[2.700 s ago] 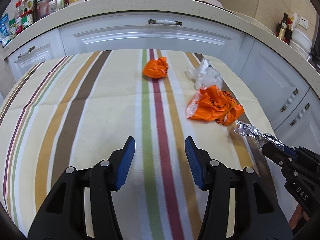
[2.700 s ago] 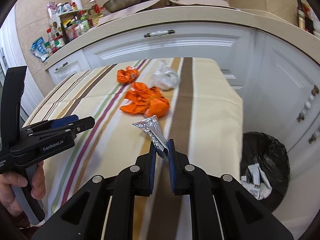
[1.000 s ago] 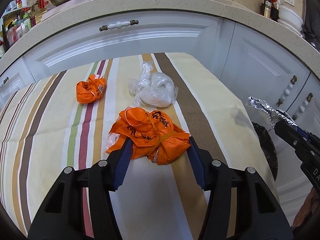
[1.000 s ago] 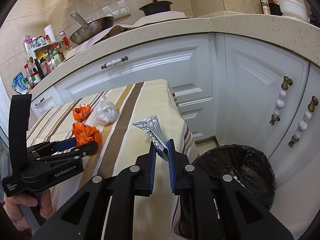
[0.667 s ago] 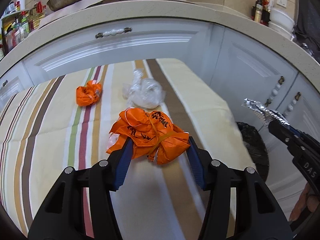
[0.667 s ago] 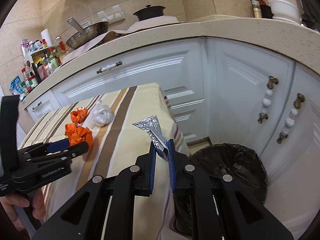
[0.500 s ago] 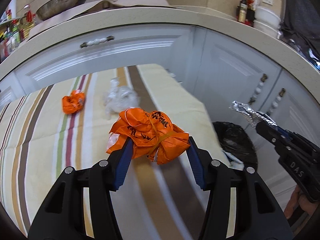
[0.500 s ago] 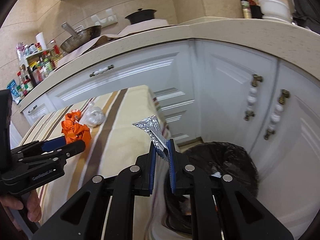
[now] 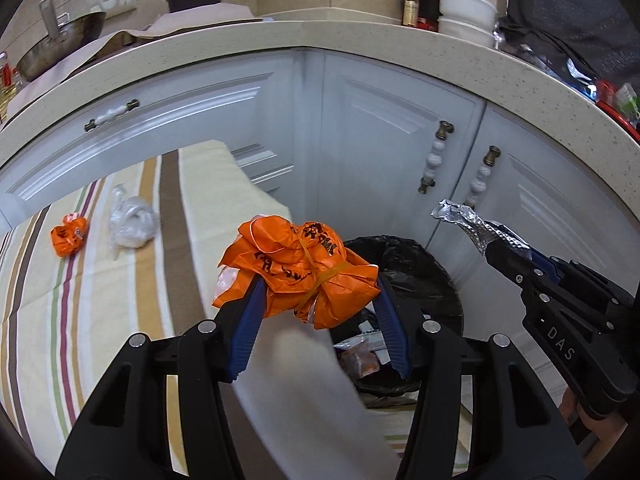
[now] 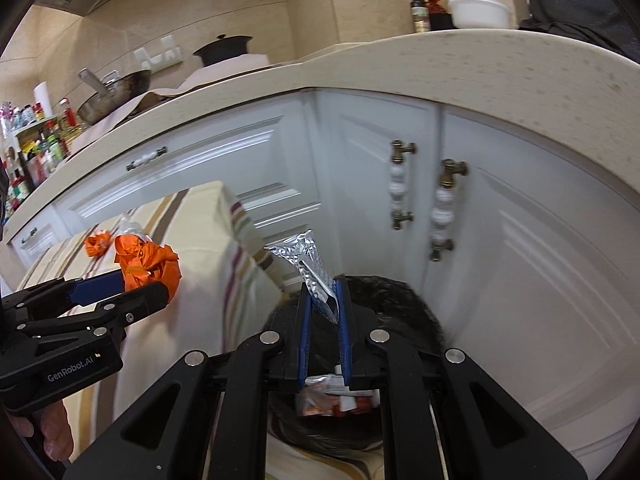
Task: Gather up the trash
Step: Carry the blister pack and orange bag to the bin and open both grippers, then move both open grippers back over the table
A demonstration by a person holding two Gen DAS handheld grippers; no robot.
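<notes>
My left gripper (image 9: pixel 318 286) is shut on a crumpled orange plastic bag (image 9: pixel 304 270), held in the air over the table's right edge beside the bin. In the right wrist view the same orange bag (image 10: pixel 146 262) shows at the left in that gripper (image 10: pixel 132 284). My right gripper (image 10: pixel 323 292) is shut on a crinkled silver foil wrapper (image 10: pixel 306 258), right above the black-lined trash bin (image 10: pixel 412 316). In the left wrist view the foil wrapper (image 9: pixel 468 222) sticks out of the right gripper (image 9: pixel 502 250) over the bin (image 9: pixel 424 280), which holds scraps.
A small orange wad (image 9: pixel 68 234) and a clear plastic bag (image 9: pixel 130 226) lie on the striped tablecloth (image 9: pixel 80 320). White cabinet doors (image 9: pixel 380 140) with knobbed handles stand behind the bin. The counter (image 9: pixel 320 36) above carries a pot, bottles and bowls. A hand (image 10: pixel 52 432) grips the left tool.
Both grippers swung right, off the table toward the bin. The orange bag left the cloth in the left gripper. The bin now lies under the right gripper.
</notes>
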